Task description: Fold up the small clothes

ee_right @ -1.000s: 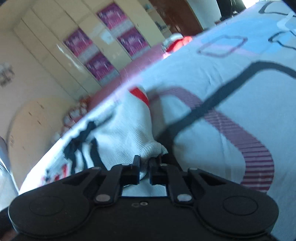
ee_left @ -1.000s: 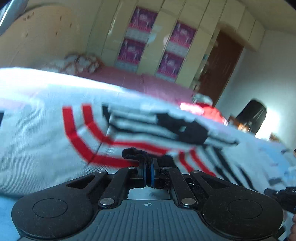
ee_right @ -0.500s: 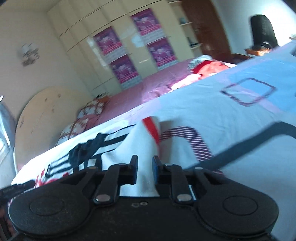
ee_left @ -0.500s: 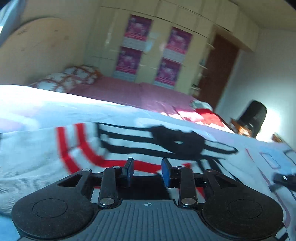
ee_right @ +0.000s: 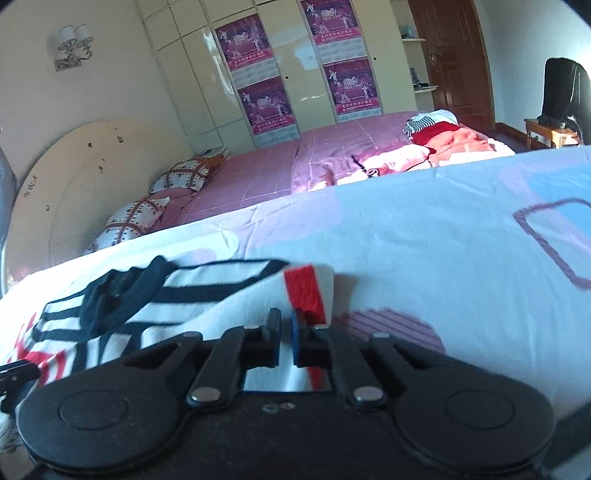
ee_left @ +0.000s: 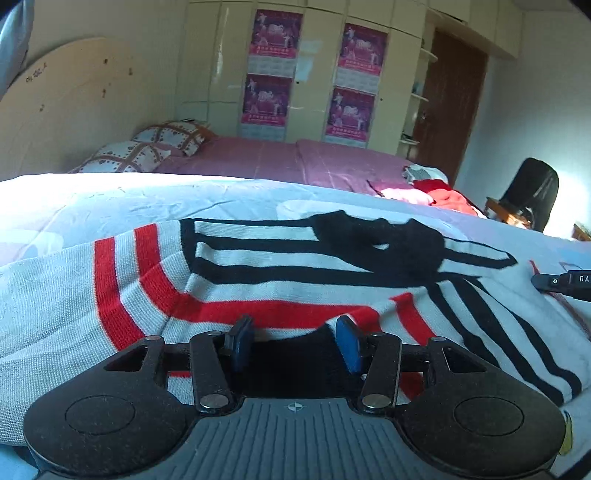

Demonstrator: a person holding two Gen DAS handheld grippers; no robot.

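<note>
Your left claw (ee_left: 293, 345) is opening, pads clear of the striped sweater (ee_left: 258, 280) lying flat on the bed (ee_right: 424, 240); your right claw (ee_right: 285, 332) is closing empty beside its red-banded edge; "DA" is showing on the other tool

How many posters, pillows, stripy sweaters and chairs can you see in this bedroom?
posters: 4
pillows: 2
stripy sweater: 1
chair: 1
Total: 8
</note>
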